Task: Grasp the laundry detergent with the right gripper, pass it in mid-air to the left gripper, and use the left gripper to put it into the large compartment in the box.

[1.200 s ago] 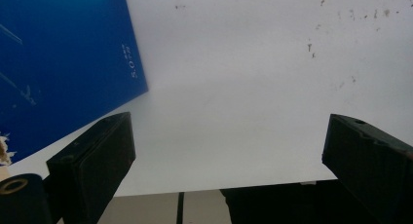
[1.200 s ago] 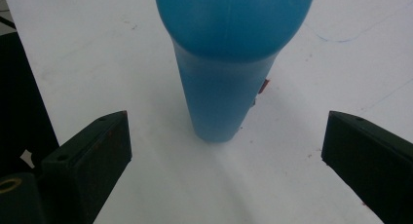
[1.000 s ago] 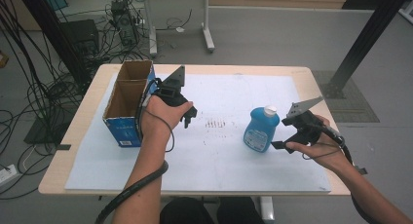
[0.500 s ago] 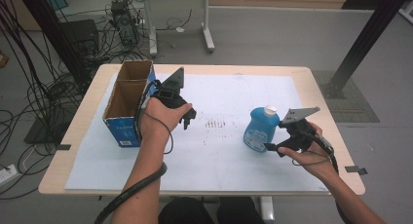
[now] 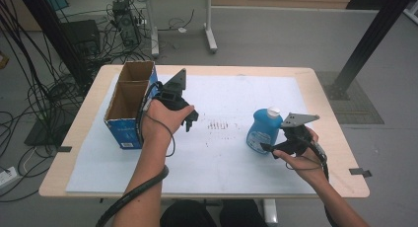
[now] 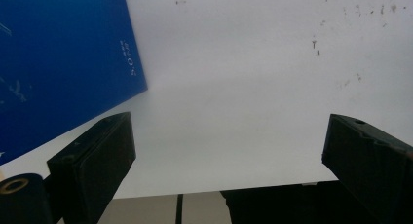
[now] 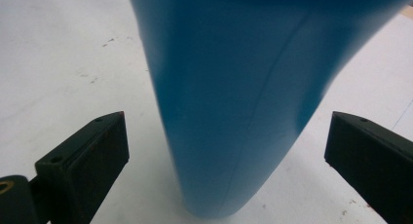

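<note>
A blue bottle [image 5: 263, 130] with a white cap stands on the white sheet at the table's right. My right gripper [image 5: 266, 147] is open at its near side. In the right gripper view the bottle [image 7: 243, 97] stands between the two spread jaws, touching neither. My left gripper [image 5: 191, 119] hovers open over the sheet just right of a blue cardboard box [image 5: 127, 105] with an open top. The left gripper view shows the box's blue side [image 6: 63, 63] at the left and bare sheet between the jaws.
The white sheet [image 5: 217, 153] covers most of the wooden table [image 5: 79, 133], with a patch of dark specks [image 5: 220, 125] at its middle. Cables and a desk leg lie on the floor beyond the far edge. A black post stands at the far right.
My right gripper has moved left and nearer, coming in low at the bottle's near side. The left gripper has stayed beside the box.
</note>
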